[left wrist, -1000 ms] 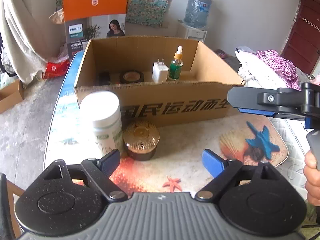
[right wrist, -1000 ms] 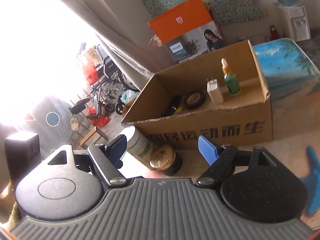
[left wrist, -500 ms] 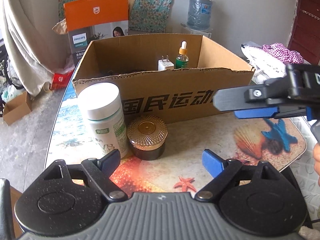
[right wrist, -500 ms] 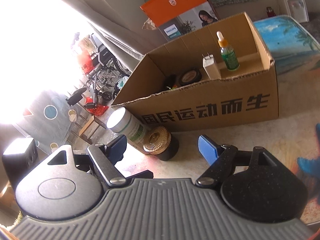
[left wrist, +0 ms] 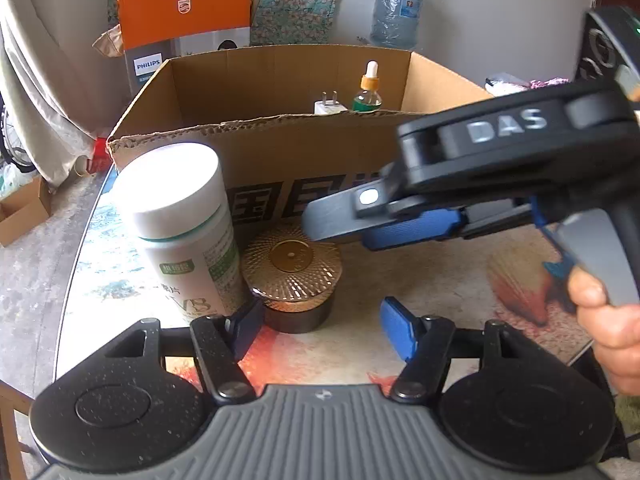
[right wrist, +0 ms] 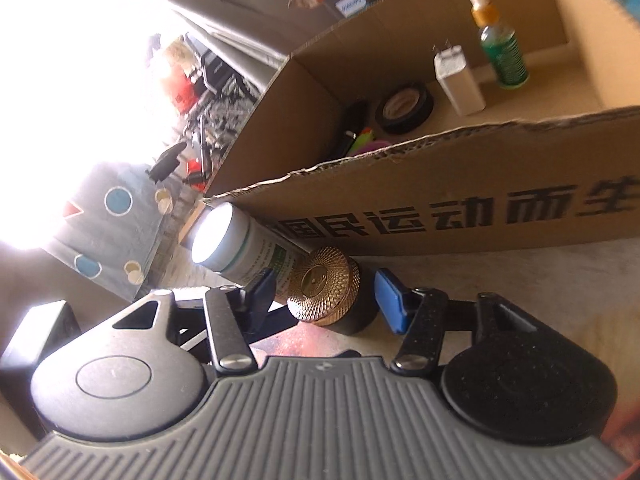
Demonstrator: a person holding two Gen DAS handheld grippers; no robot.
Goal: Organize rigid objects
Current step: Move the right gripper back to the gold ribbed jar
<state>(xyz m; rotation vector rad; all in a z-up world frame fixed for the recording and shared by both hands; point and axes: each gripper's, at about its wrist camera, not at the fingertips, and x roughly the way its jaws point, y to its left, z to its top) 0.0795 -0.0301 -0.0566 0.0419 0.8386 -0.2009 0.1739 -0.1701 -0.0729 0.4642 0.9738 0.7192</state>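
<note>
A white-capped supplement bottle point(left wrist: 184, 232) and a dark jar with a gold patterned lid point(left wrist: 294, 276) stand side by side on the table, just in front of an open cardboard box point(left wrist: 304, 152). My left gripper point(left wrist: 320, 328) is open, its fingers on either side of the jar's near face. My right gripper point(right wrist: 326, 294) is open, its fingers flanking the gold-lidded jar point(right wrist: 326, 288), beside the bottle point(right wrist: 240, 246). In the left wrist view the right gripper point(left wrist: 360, 220) hovers above the jar. The box point(right wrist: 460, 204) holds a green dropper bottle point(right wrist: 502, 50), a white charger point(right wrist: 458, 78) and a tape roll point(right wrist: 404, 108).
The table point(left wrist: 420, 276) has a beach-print cover with shell and starfish motifs. An orange Philips box point(left wrist: 184, 24) and a water jug point(left wrist: 396, 14) stand behind the box. The table's left edge drops to a floor with a small carton point(left wrist: 24, 210).
Both grippers have moved in closer to the jar and bottle. The right gripper has swung left and down until it hovers over the gold-lidded jar.
</note>
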